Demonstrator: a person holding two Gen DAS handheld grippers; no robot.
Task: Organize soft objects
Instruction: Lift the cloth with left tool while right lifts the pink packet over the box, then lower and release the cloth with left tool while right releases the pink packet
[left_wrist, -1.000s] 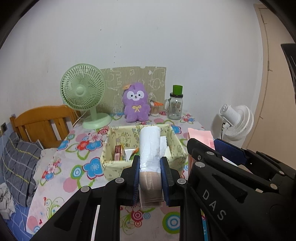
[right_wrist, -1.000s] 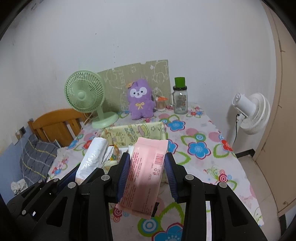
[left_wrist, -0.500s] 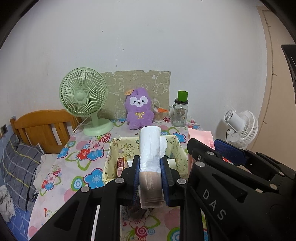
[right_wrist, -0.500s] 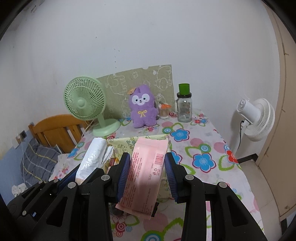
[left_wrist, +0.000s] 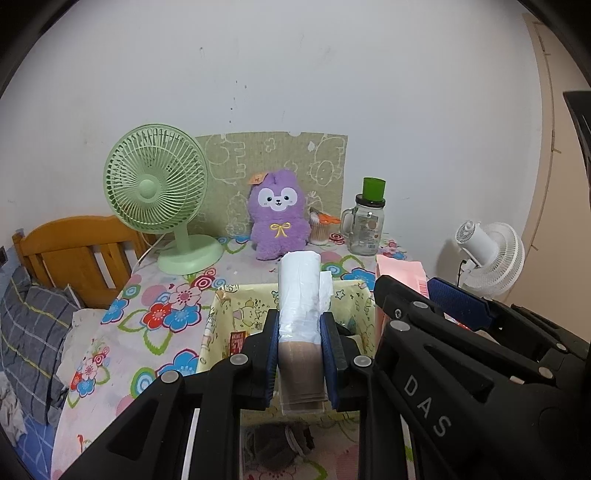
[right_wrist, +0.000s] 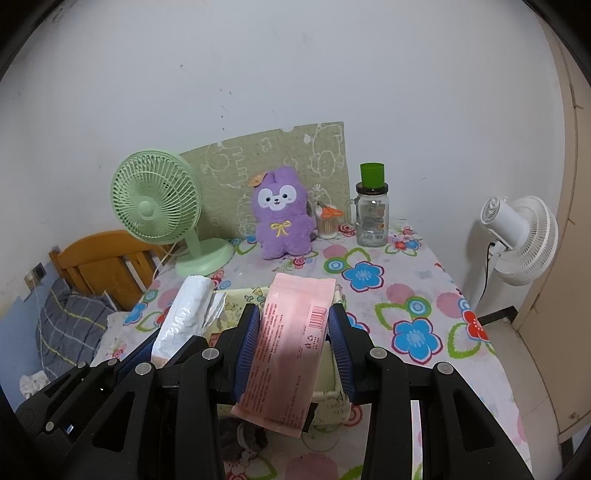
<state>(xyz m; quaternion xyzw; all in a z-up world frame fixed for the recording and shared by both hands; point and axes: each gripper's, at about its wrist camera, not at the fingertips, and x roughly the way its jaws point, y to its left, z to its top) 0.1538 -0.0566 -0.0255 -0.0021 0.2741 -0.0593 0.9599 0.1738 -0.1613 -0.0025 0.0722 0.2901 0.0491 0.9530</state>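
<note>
The left tool (left_wrist: 299, 328) and its white roll (left_wrist: 298, 295) cover most of the yellow fabric bin's (left_wrist: 218, 325) inside. Print on the pink packet (right_wrist: 291, 332) is too small to read. At 6 o'clock a dark object on the counter (right_wrist: 424, 291) sits half hidden (left_wrist: 277, 443). The bed (left_wrist: 22, 332) is cut off at 9 o'clock.

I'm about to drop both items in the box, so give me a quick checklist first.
1. Left tool clamped on the white roll: ok.
2. Right tool clamped on the pink packet: ok.
3. Yellow box below both: ok.
4. Space in the box: cannot tell, tools hide much of it.
5. Purple plush and jar away from the box: ok.
</note>
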